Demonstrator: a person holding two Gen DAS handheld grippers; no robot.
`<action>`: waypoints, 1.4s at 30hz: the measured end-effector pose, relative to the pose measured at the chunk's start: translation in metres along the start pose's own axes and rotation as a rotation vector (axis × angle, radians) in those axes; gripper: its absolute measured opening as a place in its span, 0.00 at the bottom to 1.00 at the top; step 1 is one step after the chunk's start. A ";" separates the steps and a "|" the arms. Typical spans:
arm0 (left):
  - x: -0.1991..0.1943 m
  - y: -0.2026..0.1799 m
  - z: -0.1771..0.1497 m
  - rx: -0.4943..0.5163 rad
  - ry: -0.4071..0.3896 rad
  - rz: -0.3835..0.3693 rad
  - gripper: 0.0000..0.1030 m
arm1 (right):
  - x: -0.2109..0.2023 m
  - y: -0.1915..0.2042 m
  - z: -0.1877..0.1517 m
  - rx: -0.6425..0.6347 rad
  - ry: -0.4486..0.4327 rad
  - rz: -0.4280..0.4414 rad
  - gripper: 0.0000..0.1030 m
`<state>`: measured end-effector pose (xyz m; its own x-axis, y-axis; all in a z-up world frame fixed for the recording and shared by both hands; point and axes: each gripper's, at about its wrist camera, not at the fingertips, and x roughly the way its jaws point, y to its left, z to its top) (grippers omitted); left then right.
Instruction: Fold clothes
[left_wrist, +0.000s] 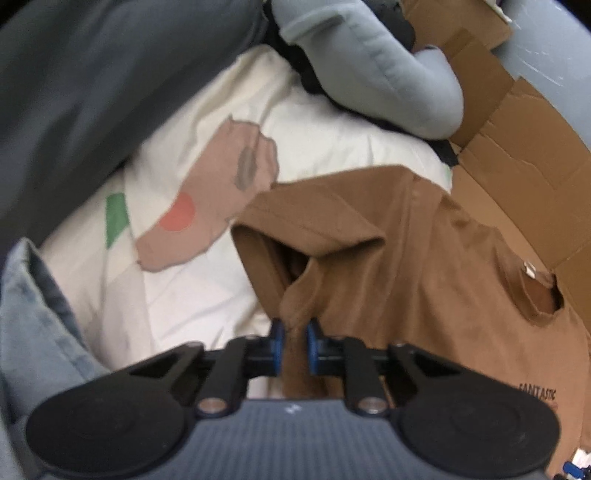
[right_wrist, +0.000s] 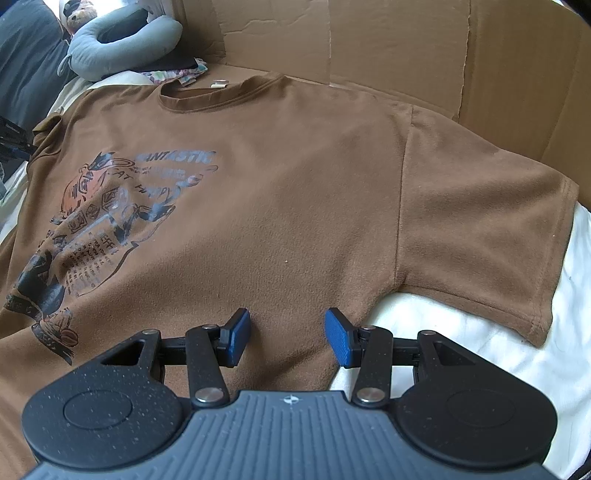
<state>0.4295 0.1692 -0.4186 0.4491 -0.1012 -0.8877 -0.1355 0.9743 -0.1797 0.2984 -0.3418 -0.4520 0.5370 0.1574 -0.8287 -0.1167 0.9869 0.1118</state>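
Left wrist view shows the left hand-held gripper (left_wrist: 295, 341) with its blue pads drawn together on a pinch of cloth at the edge of the brown T-shirt (left_wrist: 424, 258), just below the sleeve (left_wrist: 310, 236), whose open cuff gapes towards the lens. The shirt lies print side up on a bed with a cream quilt (left_wrist: 325, 125), its collar end resting on flattened cardboard (right_wrist: 388, 40). From this hand-held gripper the body of the shirt stretches away to the right, so a fold would likely carry the pinched edge that way, across the chest print (right_wrist: 96, 218). In the right wrist view the right hand-held gripper (right_wrist: 287, 338) has its pads apart and empty, low over the shirt near the other side edge, beside the armpit of the flat far sleeve (right_wrist: 491, 236). The shirt's long axis runs from the collar (right_wrist: 218, 94) down towards the hem, which is out of view. A grey neck pillow (right_wrist: 122, 40) sits beyond the collar.
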 end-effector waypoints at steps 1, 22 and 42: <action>-0.005 0.001 0.002 -0.008 -0.005 -0.003 0.05 | 0.000 0.000 0.000 0.001 0.000 0.000 0.51; -0.096 -0.012 -0.013 0.006 -0.172 0.148 0.05 | 0.000 -0.002 0.000 0.003 0.006 0.005 0.51; -0.055 0.053 -0.023 -0.086 -0.105 0.231 0.33 | -0.003 -0.004 0.014 0.015 0.000 0.014 0.51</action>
<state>0.3775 0.2217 -0.3885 0.4865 0.1475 -0.8612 -0.3177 0.9480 -0.0171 0.3085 -0.3463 -0.4424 0.5355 0.1715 -0.8269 -0.1115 0.9850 0.1320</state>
